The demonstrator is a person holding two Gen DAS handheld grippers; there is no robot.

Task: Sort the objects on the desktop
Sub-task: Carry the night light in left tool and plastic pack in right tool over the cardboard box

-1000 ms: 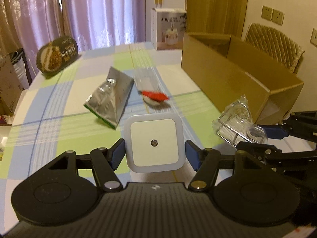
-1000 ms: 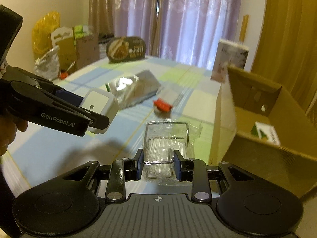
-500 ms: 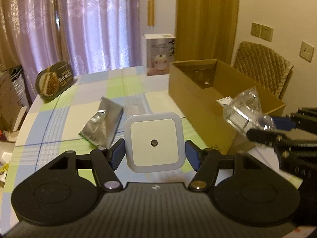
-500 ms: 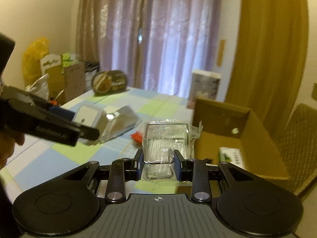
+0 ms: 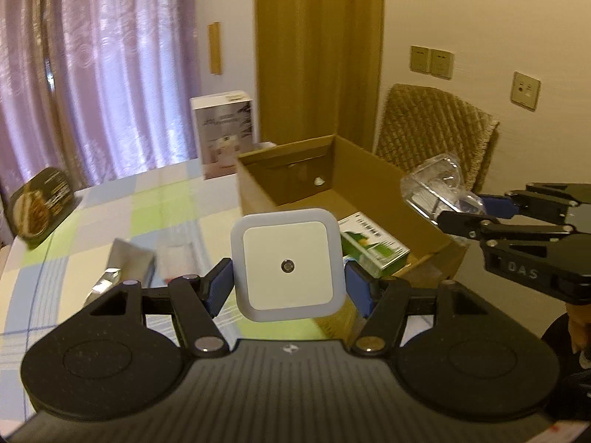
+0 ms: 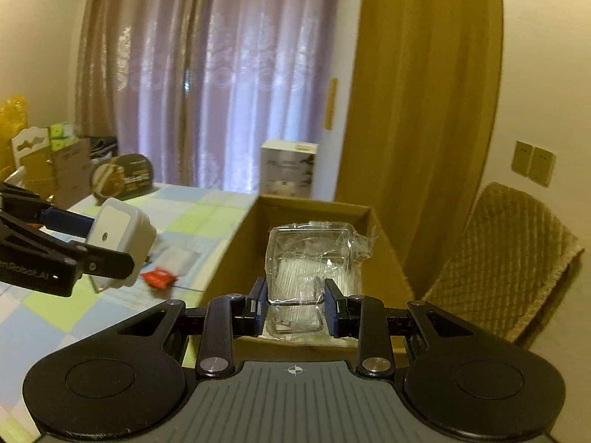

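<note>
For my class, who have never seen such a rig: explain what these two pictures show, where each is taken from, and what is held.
A person holds a pair of tongs in each hand; a camera on each looks along its fingers. In the left view, the left tongs grip a white square night light. In the right view, the right tongs grip a clear plastic packet above an open cardboard box. A green carton lies in the box. A silver foil pouch and red wrapper lie on the checked tablecloth.

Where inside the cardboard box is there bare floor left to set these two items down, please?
The cardboard box has bare floor from its far wall with the handle hole down to the green carton. The near right corner, where that carton lies, is taken. How much floor is free past the carton is hidden.
</note>
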